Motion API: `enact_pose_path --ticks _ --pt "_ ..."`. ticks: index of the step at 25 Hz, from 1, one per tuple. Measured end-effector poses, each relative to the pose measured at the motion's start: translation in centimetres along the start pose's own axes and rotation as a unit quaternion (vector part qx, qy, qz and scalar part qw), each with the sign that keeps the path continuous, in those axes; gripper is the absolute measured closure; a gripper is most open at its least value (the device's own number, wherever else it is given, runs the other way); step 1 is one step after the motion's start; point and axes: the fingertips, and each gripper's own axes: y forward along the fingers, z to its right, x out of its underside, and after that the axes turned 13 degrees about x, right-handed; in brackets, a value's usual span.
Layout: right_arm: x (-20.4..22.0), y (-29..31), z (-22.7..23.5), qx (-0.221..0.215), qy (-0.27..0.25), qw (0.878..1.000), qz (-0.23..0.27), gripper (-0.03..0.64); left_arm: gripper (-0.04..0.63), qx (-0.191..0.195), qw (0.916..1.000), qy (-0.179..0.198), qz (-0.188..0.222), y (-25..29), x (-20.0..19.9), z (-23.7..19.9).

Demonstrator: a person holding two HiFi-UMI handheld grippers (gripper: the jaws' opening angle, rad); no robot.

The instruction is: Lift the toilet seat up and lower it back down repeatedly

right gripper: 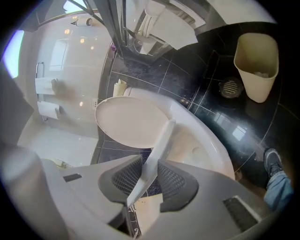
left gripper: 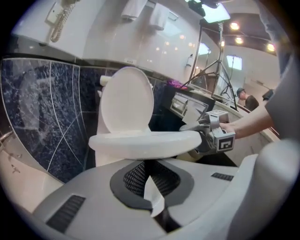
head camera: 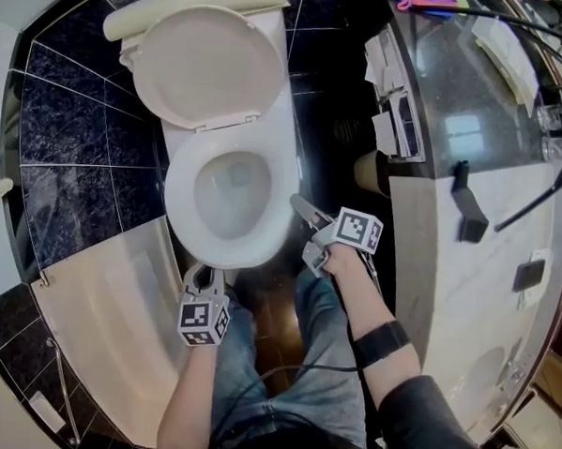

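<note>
The right gripper has its dark ribbed pads closed on the free edge of the toilet seat. The thin white rim runs edge-on between them, and the bite looks shallow, close to the tips. The seat is raised partway off the bowl and short of the lid, which stands upright against the tank.

The left gripper hangs low at the front of the bowl, below the seat's front edge. Its jaws are a narrow gap apart and grip nothing; only a white sliver shows through the gap.

The main risk, as I judge it, is the smooth plastic edge slipping out. The seat swings on its hinge, so its angle between the pads changes, and a wrist that does not turn with it would twist the rim free. From this height the seat would then slam onto the bowl.

A second risk is the seat being carried too fast into the lid and knocking it.

A third is the left gripper's place: a dropped seat would land just above it.
</note>
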Motion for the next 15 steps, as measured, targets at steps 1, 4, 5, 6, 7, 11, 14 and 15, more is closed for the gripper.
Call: enact_pose_path --ticks 1,4,5,6,7,11,14,15 --pt "-0.2 -0.1 -0.4 -0.001 0.005 1.0 0.001 0.482 0.595 -0.004 0.9999 -0.005 0.009 0.0 -1.0 -0.2" --pt "-1.4 -0.4 -2.0 -0.009 0.019 1.0 0.005 0.482 0.595 -0.014 0.9991 -0.017 0.038 0.0 -4.1 -0.6" --pt "-1.8 -0.4 -2.6 -0.014 0.019 1.0 0.006 0.48 0.595 -0.016 0.9987 -0.019 0.044 0.0 -5.2 -0.6" --pt "-2.3 -0.5 -3.2 -0.018 0.018 1.0 0.007 0.48 0.595 -0.018 0.9985 -0.018 0.048 -0.1 -6.1 -0.7" --pt "-2.6 -0.5 -3.8 -0.02 0.018 1.0 0.008 0.48 0.595 -0.019 0.9983 -0.018 0.052 -0.1 -7.0 -0.8" --pt "-4.1 -0.8 -6.2 -0.034 0.021 0.999 0.015 0.48 0.595 -0.025 0.9973 -0.012 0.068 -0.1 -10.6 -1.4" --pt "-5.1 -1.7 -8.0 -0.043 -0.014 0.999 0.017 0.552 0.595 -0.031 0.9959 0.005 0.084 0.2 -14.0 -2.1" --pt "-5.4 -2.1 -8.3 -0.039 -0.033 0.999 0.016 0.562 0.595 -0.034 0.9955 0.014 0.087 0.4 -15.2 -2.4"
